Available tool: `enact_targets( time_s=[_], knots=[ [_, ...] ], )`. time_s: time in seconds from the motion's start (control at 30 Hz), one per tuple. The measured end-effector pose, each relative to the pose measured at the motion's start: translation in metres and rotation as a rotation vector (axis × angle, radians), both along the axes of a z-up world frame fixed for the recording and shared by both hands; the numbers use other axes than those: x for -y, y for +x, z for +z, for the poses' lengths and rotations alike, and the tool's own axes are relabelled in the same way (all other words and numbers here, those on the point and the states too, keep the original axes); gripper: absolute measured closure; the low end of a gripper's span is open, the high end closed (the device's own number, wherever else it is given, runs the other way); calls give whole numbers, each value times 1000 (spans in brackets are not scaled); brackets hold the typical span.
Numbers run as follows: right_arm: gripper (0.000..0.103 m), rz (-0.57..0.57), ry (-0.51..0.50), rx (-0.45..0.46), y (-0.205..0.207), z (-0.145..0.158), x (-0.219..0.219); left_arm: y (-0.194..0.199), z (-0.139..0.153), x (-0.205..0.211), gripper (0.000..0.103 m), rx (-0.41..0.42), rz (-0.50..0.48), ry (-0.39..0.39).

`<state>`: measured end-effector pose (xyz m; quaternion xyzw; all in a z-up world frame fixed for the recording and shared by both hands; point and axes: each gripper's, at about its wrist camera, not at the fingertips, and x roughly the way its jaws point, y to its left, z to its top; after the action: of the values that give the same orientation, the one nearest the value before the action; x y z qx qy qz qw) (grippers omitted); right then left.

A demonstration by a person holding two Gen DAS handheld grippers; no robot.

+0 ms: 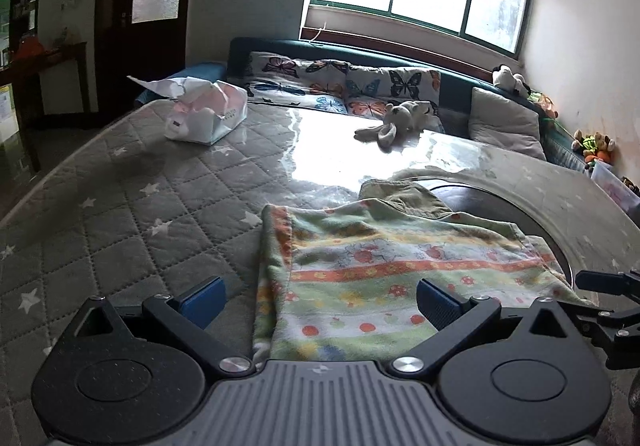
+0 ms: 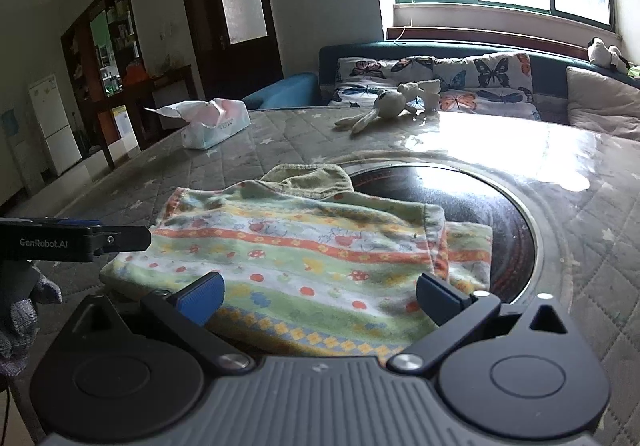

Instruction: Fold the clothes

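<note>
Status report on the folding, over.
Left gripper open, right gripper open, both empty. Patterned garment lying partly folded on quilted table cover, overlapping dark round inset. Nothing in the way.

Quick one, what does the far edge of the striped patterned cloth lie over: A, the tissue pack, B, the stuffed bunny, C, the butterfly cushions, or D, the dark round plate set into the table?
D: in the right wrist view the striped cloth overlaps the rim of the dark round plate; the other three things sit farther back, apart from it.
</note>
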<state>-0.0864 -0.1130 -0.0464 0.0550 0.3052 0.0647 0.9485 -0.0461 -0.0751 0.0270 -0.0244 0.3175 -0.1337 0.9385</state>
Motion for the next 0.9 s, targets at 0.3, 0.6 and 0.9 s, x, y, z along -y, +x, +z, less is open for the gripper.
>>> enact_targets(
  time_s=[0.3, 0.6, 0.9],
  knots=[
    [0, 55, -44, -3, -7, 2, -23, -3, -10, -14, 0, -50, 73, 34],
    [0, 121, -67, -18, -4, -2, -42, 3, -9, -29, 0, -66, 107, 16],
    [0, 267, -182, 0, 2, 0, -86, 16, -3, -47, 0, -93, 161, 2]
  ],
)
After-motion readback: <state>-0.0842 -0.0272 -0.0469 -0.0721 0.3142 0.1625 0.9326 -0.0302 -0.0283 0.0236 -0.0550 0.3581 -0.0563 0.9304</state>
